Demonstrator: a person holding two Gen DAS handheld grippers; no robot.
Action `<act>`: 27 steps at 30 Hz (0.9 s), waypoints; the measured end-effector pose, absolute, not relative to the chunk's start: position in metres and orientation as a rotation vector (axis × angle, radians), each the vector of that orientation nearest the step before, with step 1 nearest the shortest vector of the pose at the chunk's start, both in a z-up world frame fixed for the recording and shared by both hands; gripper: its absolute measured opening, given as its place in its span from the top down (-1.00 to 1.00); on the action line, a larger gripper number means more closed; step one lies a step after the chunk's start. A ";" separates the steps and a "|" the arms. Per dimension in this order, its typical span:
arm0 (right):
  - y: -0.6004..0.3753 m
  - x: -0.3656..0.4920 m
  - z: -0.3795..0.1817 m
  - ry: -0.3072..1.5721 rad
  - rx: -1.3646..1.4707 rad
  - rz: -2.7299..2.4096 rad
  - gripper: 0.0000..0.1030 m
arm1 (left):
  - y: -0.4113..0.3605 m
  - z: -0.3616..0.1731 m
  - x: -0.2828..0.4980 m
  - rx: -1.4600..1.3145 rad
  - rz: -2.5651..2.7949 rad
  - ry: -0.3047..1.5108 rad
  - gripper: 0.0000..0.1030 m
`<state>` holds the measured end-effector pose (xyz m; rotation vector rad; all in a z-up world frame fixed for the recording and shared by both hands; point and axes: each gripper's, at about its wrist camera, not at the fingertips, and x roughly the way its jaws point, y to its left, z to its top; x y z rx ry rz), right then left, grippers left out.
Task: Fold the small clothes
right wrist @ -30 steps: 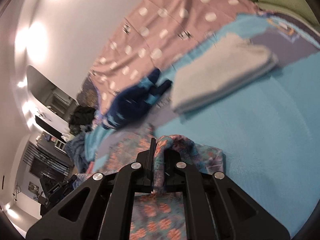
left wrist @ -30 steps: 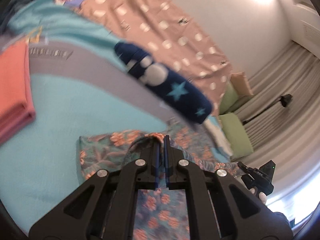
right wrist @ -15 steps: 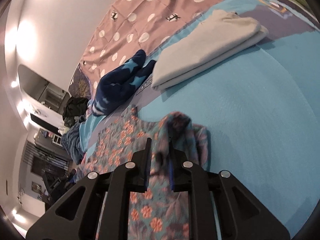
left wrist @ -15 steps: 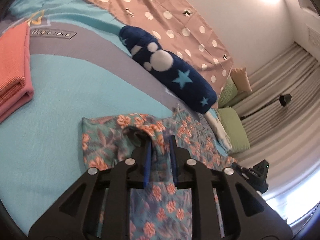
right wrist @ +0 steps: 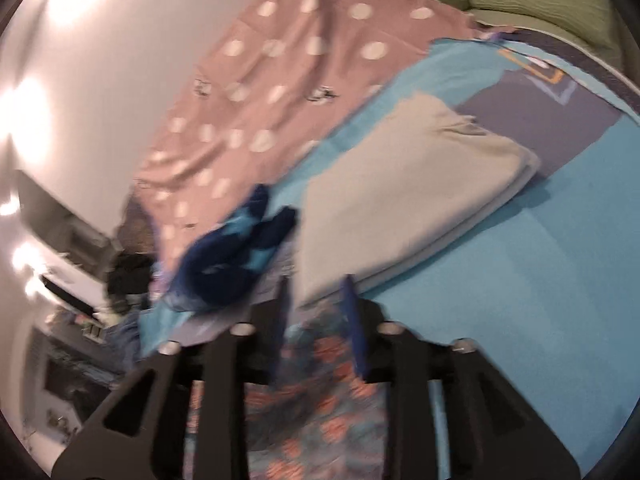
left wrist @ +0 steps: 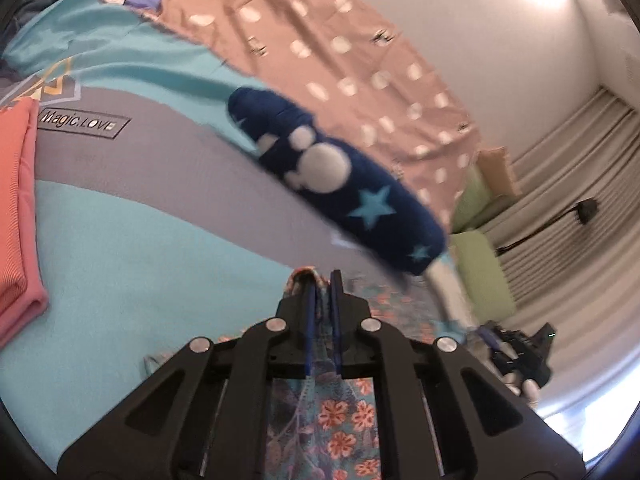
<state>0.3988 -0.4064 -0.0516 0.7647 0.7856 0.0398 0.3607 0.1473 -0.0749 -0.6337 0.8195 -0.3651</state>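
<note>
Floral garment (left wrist: 344, 416): on the turquoise bedspread (left wrist: 120, 264), one fold pinched in the left gripper (left wrist: 323, 280), whose jaws just closed further. Right gripper (right wrist: 316, 292): jaws apart, just opening, nothing clamped, garment below. Beyond: navy star fleece (left wrist: 340, 184), beige folded cloth (right wrist: 408, 196), coral folded cloth (left wrist: 16, 216).

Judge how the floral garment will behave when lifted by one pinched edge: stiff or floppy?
Probably floppy: the floral garment bunches into a soft ridge between the left gripper pads. Likely light too, since a thin pinch gathers it. It may slip, because the right gripper, jaws just opening, holds nothing.
</note>
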 end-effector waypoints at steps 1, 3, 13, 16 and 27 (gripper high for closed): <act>-0.406 0.399 -0.057 0.807 0.762 0.045 0.35 | 0.144 -0.077 0.361 -0.611 -0.365 0.828 0.76; -0.402 0.393 -0.063 0.828 0.724 0.066 0.35 | 0.140 -0.081 0.356 -0.547 -0.360 0.834 0.35; -0.408 0.338 -0.069 0.874 0.643 0.091 0.33 | 0.183 -0.075 0.316 -0.593 -0.302 0.801 0.13; -0.407 0.303 -0.065 0.880 0.591 0.105 0.33 | 0.188 -0.072 0.283 -0.562 -0.324 0.800 0.10; -0.397 0.188 -0.063 0.894 0.620 0.149 0.30 | 0.195 -0.088 0.160 -0.594 -0.372 0.819 0.06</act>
